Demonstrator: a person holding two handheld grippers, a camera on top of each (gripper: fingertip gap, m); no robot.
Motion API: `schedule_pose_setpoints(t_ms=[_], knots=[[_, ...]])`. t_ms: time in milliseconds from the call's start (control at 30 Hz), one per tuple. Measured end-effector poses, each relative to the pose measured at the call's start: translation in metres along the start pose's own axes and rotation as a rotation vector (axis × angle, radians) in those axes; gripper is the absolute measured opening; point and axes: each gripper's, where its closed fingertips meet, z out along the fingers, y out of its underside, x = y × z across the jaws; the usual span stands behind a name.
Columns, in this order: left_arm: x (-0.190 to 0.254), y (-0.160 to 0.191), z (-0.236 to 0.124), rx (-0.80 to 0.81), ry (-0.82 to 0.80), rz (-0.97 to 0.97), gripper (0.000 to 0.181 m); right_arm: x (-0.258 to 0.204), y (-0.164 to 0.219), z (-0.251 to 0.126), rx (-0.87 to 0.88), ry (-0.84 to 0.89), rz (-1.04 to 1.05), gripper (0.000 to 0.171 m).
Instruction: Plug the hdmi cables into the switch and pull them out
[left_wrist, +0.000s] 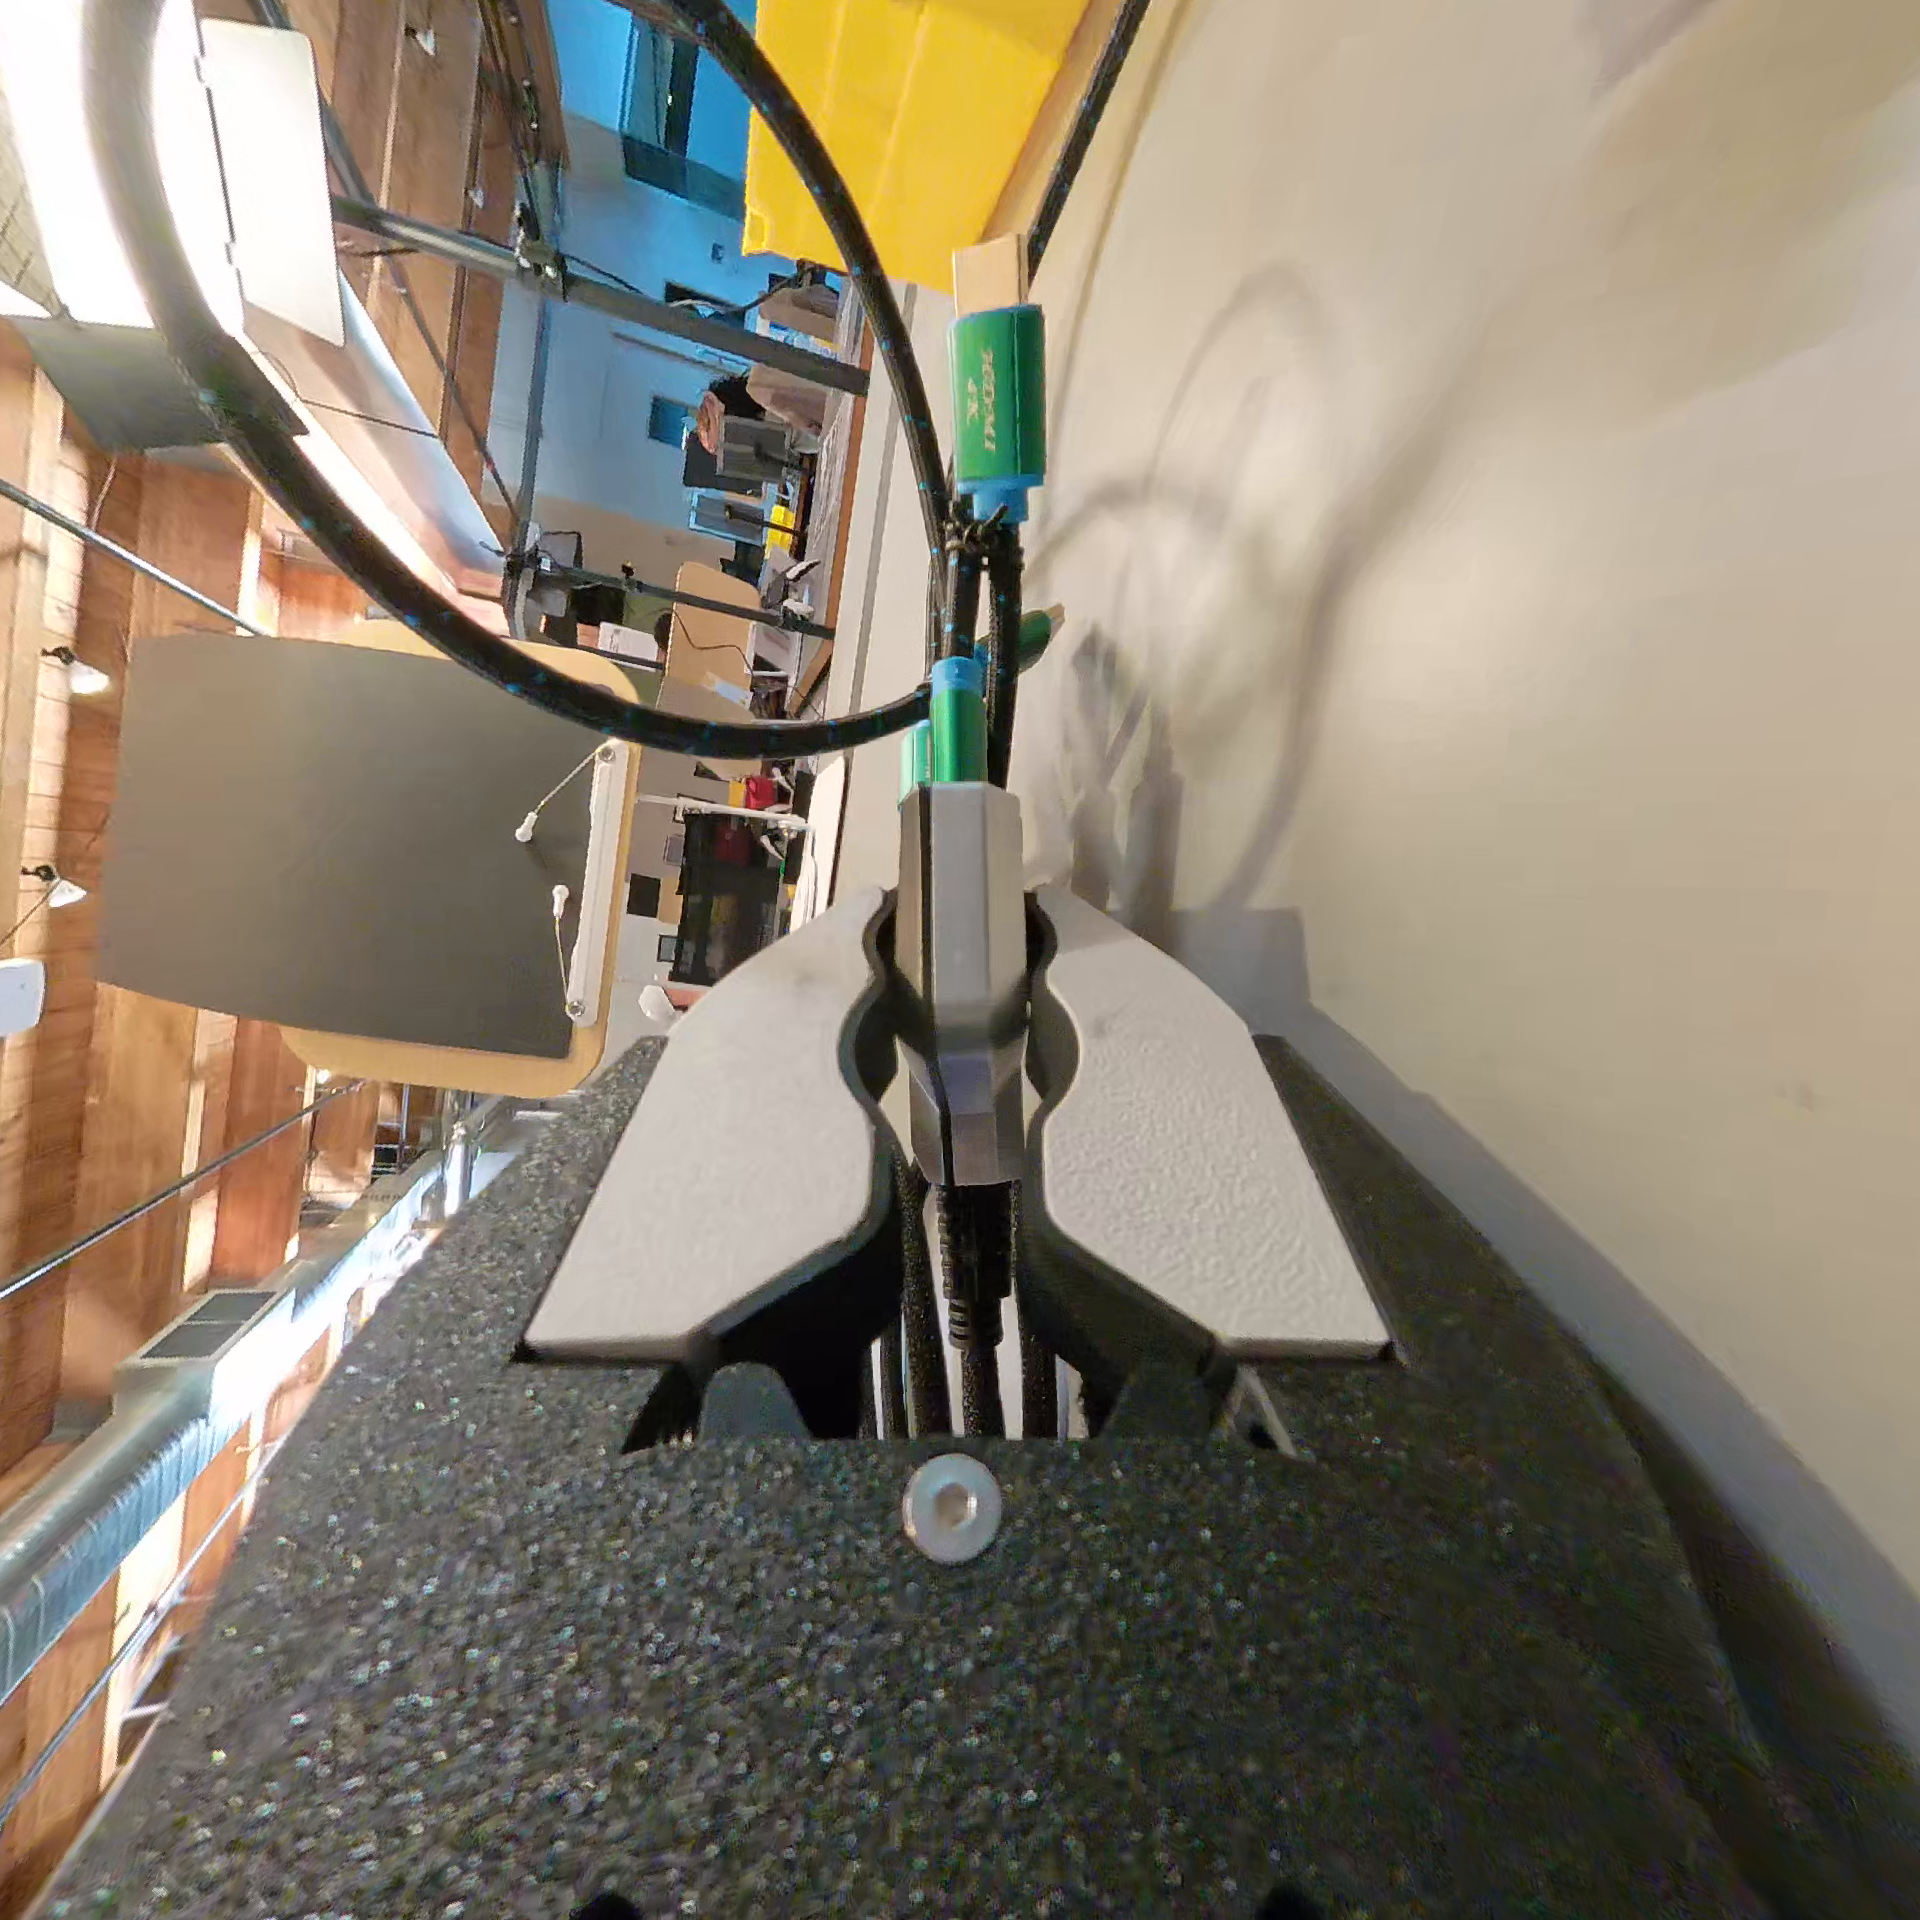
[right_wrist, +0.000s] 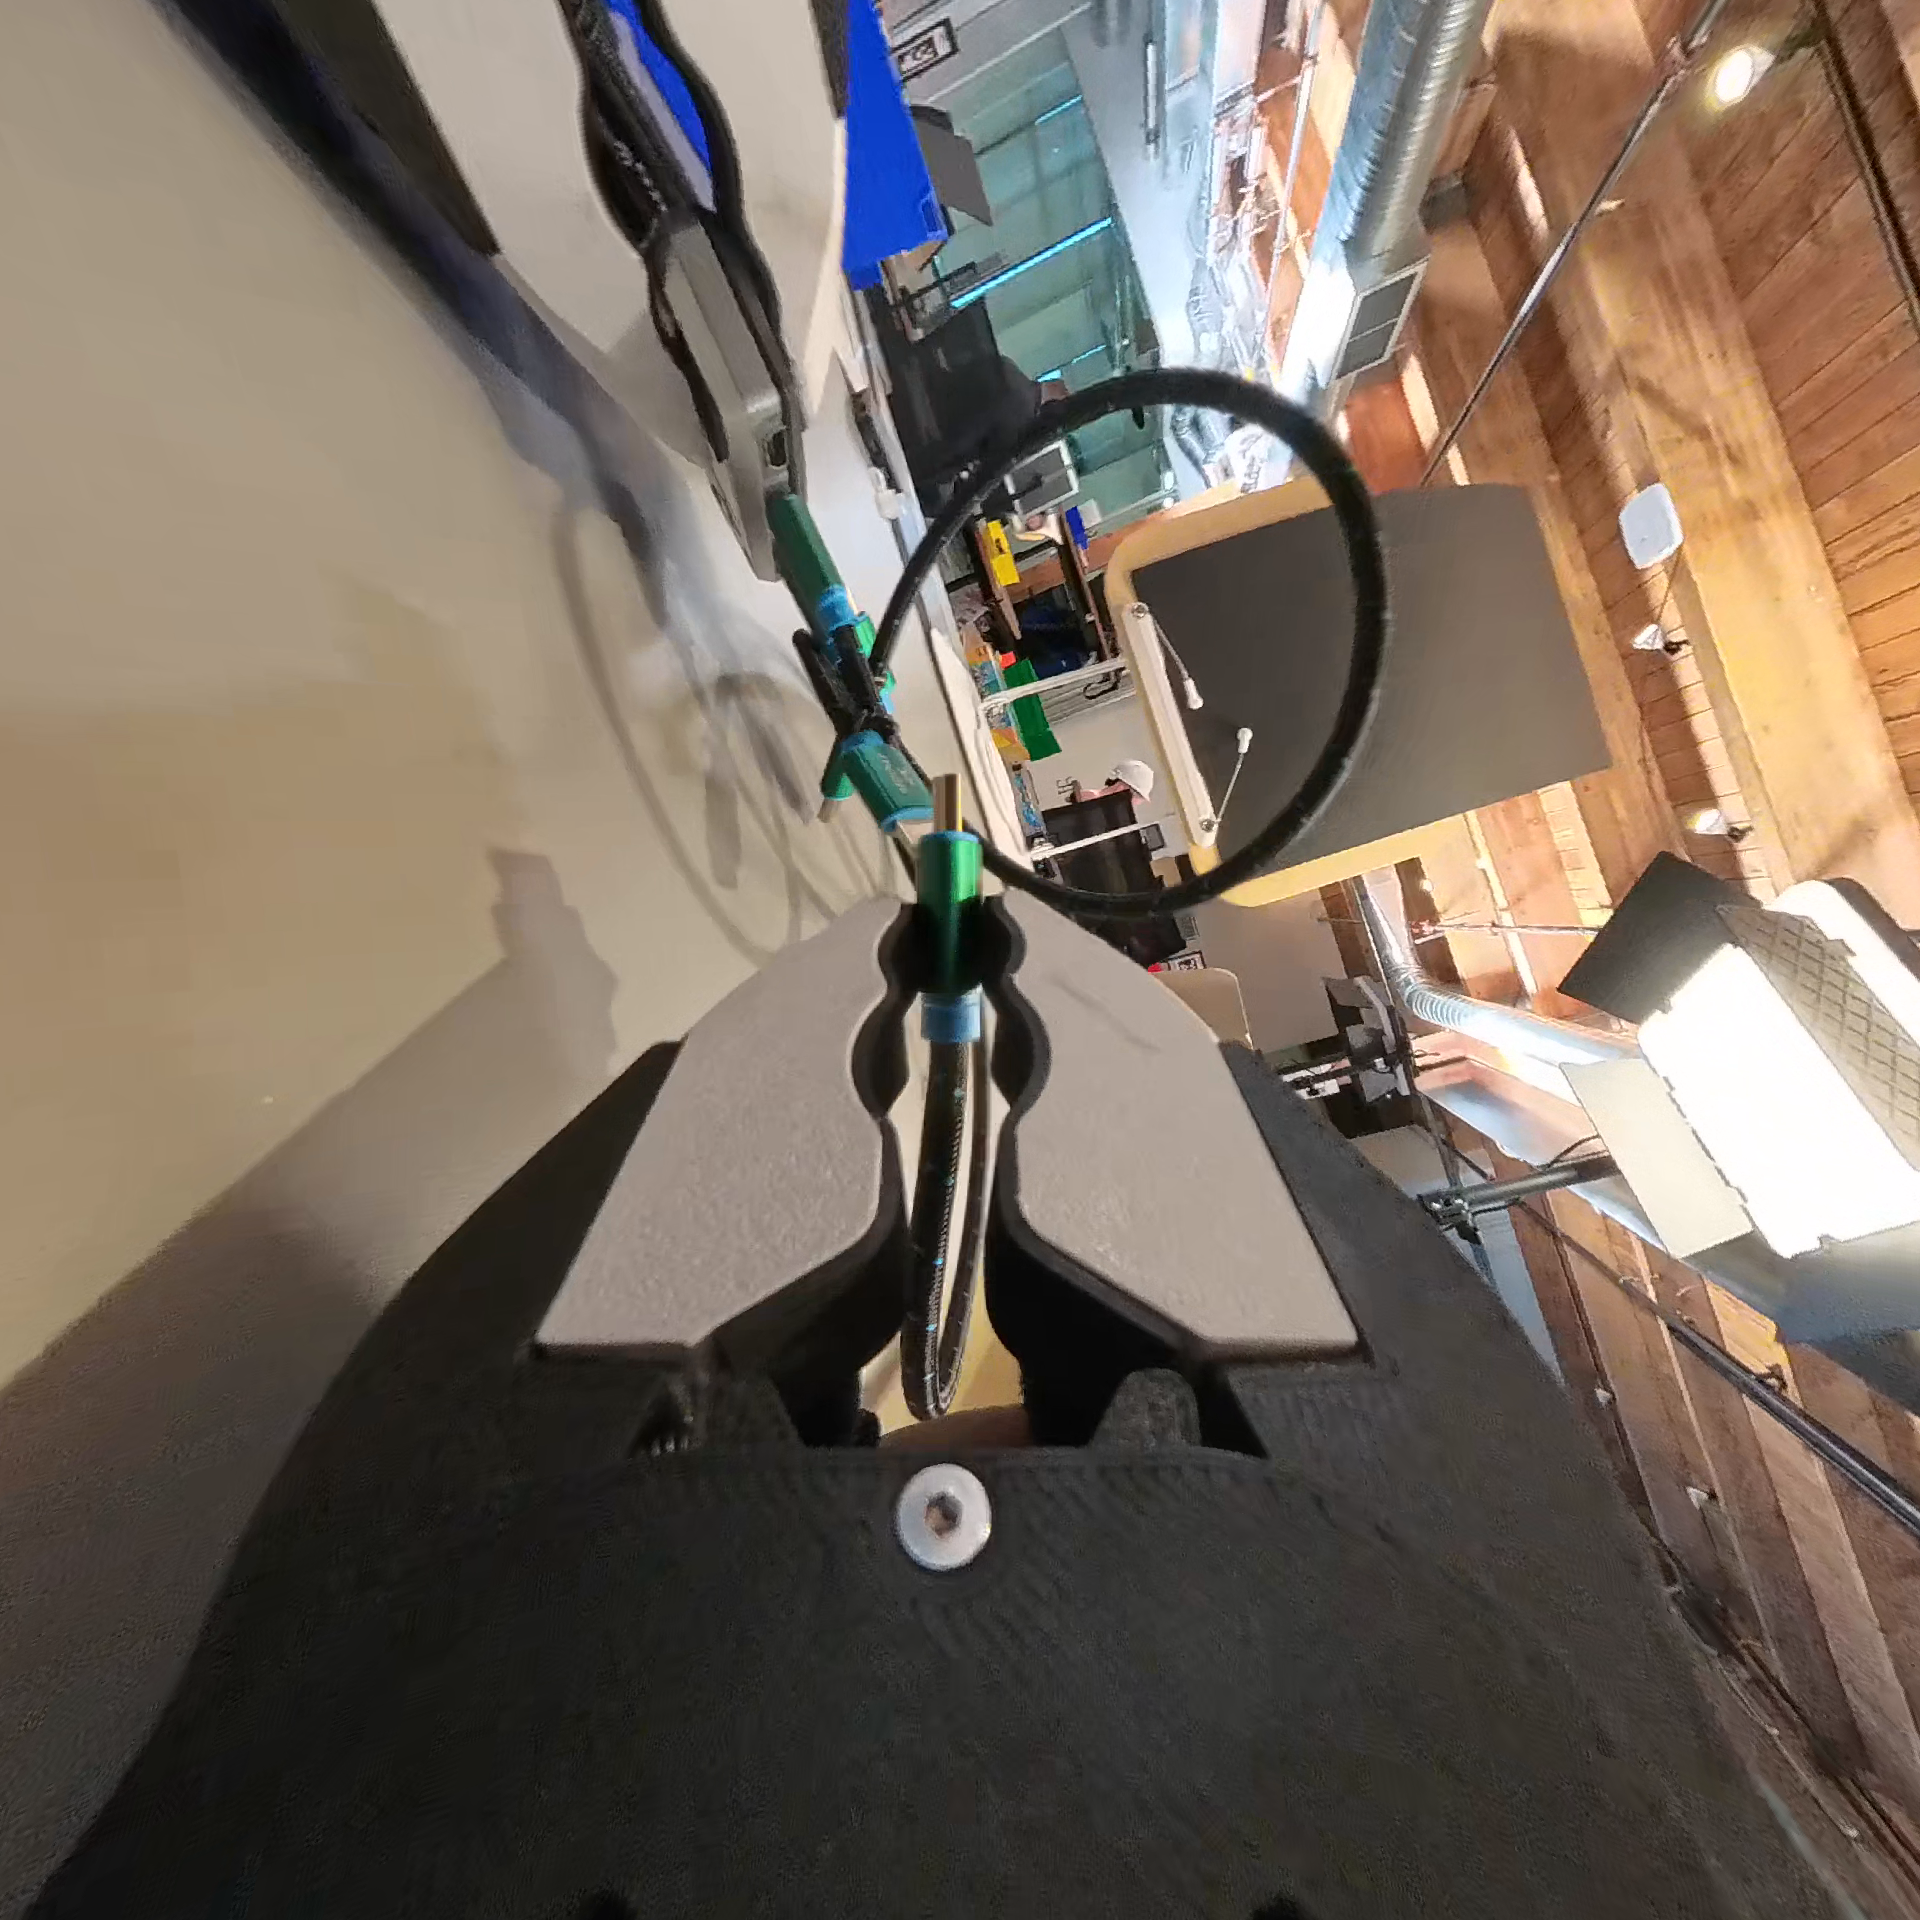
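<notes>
My left gripper (left_wrist: 961, 920) is shut on the grey metal switch (left_wrist: 961, 966), held on edge beside the cream table. A green HDMI plug (left_wrist: 954, 732) sits in the switch's far end. Its black braided cable (left_wrist: 312, 457) loops up to the left. Another green plug (left_wrist: 997, 400) lies farther off, its metal tip pointing away. My right gripper (right_wrist: 948, 925) is shut on a green HDMI plug (right_wrist: 948, 904) with its bare metal tip forward and free of the switch (right_wrist: 727, 343). The left gripper (right_wrist: 686, 187) shows far off, holding the switch with a green plug (right_wrist: 805, 556) in it.
The cream table (left_wrist: 1507, 623) fills one side of each view (right_wrist: 260, 623). A yellow bin (left_wrist: 883, 125) and a blue bin (right_wrist: 883, 156) stand at its far end. A loose green plug (right_wrist: 878, 784) hangs between the grippers. A bright lamp panel (right_wrist: 1766, 1091) stands to the right.
</notes>
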Motion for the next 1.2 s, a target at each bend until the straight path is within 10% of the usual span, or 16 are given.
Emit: schedule_pose_setpoints(t_ms=[867, 1200], knots=[[-0.056, 0.033, -0.020, -0.041, -0.224, -0.315, 0.021, 0.232, 0.012, -0.068, -0.015, 0.458, 0.382, 0.012], [-0.050, 0.032, -0.017, -0.059, -0.202, -0.277, 0.022, 0.209, 0.131, -0.088, -0.357, 0.450, 0.399, 0.012]])
